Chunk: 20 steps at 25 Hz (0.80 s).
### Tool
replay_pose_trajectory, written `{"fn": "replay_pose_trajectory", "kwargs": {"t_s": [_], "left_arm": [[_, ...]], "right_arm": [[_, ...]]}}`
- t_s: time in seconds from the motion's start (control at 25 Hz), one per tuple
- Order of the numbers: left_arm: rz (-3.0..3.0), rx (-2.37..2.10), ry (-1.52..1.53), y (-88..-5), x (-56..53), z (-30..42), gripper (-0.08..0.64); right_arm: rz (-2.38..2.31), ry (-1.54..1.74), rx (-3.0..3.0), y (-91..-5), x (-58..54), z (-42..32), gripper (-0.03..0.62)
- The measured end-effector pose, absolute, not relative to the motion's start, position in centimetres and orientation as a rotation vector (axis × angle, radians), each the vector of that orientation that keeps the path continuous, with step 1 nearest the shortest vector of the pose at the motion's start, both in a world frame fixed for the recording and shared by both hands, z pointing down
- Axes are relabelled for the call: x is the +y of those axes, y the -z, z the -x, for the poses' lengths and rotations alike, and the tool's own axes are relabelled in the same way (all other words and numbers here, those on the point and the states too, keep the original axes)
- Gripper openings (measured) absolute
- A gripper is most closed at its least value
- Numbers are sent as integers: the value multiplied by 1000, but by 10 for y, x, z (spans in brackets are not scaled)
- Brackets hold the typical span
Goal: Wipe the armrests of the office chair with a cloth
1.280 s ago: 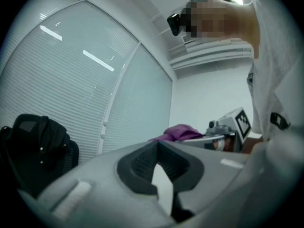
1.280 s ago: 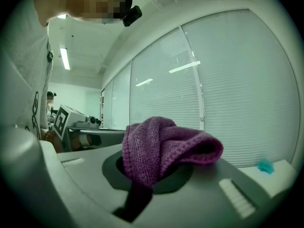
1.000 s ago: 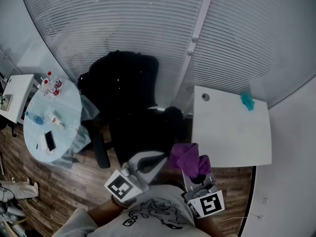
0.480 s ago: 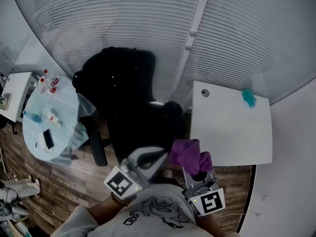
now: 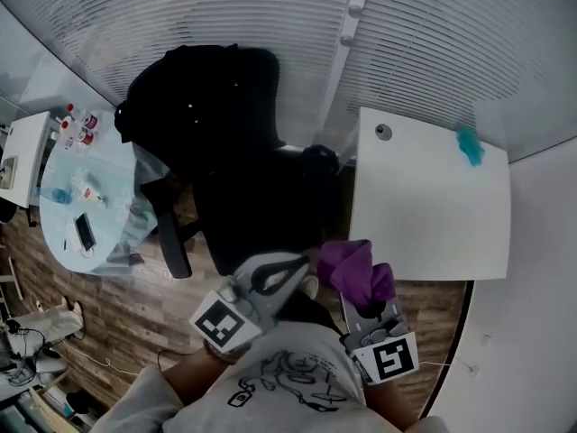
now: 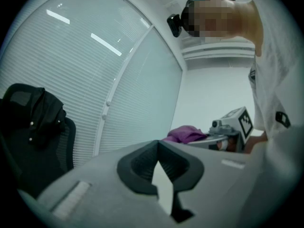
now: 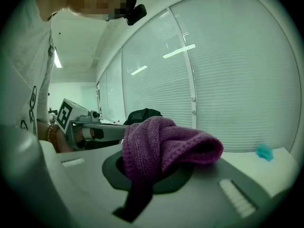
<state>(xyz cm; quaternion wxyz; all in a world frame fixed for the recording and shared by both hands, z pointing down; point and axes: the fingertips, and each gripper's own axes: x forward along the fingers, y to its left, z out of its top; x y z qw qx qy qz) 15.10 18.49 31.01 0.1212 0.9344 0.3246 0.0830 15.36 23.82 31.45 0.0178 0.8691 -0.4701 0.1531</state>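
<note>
Fabric of our white shirt (image 5: 288,391) fills the bottom edge of the head view, and both tools sit just above it. Our left gripper (image 5: 302,271), lower centre, is clenched: in the left gripper view (image 6: 158,145) its tips meet with nothing between them. Just to its right, our right gripper (image 5: 362,294) grasps a purple cloth (image 5: 354,273). In the right gripper view (image 7: 153,169) the cloth (image 7: 161,144) bunches up out of the jaws and folds over toward the right.

Beyond the tools stands the black office chair (image 5: 248,210) in mid-frame, apart from the cloth. One armrest (image 5: 171,242) shows on its left side, and a dark garment (image 5: 198,97) is draped over the backrest. To the right of the chair lies a white desk (image 5: 428,215) with a small teal object (image 5: 469,147) at its far corner. At the left edge we see a round table (image 5: 108,228) carrying a phone (image 5: 83,233) and some bottles (image 5: 77,124). White blinds (image 5: 433,34) close off the top of the frame.
</note>
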Motion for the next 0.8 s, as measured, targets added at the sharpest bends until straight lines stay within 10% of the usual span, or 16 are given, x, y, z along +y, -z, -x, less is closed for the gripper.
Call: {"fn": "replay_pose_trajectory", "kwargs": {"t_s": [0.8], "left_arm": [[-2744, 935, -338, -419, 181, -234, 2]], "right_arm": [[-2557, -615, -1427, -447, 231, -226, 29]]}}
